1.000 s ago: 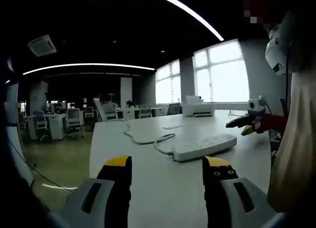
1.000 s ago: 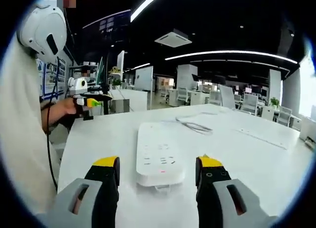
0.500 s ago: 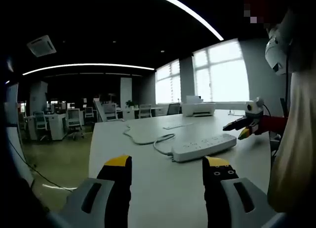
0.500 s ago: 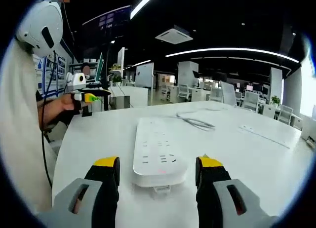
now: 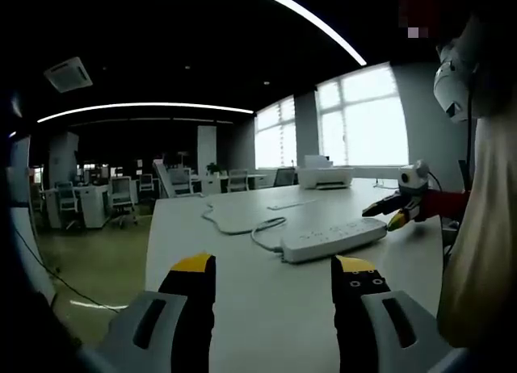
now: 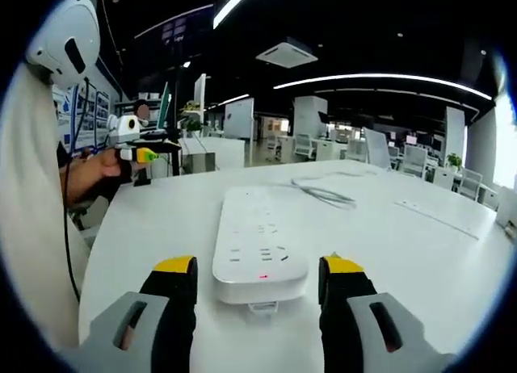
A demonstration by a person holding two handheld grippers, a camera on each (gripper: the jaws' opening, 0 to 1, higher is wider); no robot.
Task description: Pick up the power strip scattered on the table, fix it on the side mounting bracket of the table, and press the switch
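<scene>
A white power strip point(image 6: 260, 242) lies flat on the white table point(image 6: 404, 252), its near end with a small red light just ahead of my right gripper point(image 6: 257, 280), whose yellow-tipped jaws stand open on either side of it. In the left gripper view the power strip point(image 5: 333, 239) lies to the right of centre, its white cable point(image 5: 242, 225) looping away to the left. My left gripper point(image 5: 275, 272) is open, short of the strip with nothing between its jaws. The right gripper point(image 5: 393, 215) comes in at the strip's far end; the left gripper point(image 6: 145, 155) shows held in a hand.
A white printer point(image 5: 325, 176) stands at the table's far end by the windows. A thin flat sheet point(image 6: 436, 220) lies on the table at the right. The person's light sleeve point(image 5: 485, 228) and a hanging white headset point(image 6: 69, 42) are close by. Office desks and chairs stand beyond.
My right gripper has come closer to the strip's near end, which now sits larger between its jaws. The left gripper has barely moved.
</scene>
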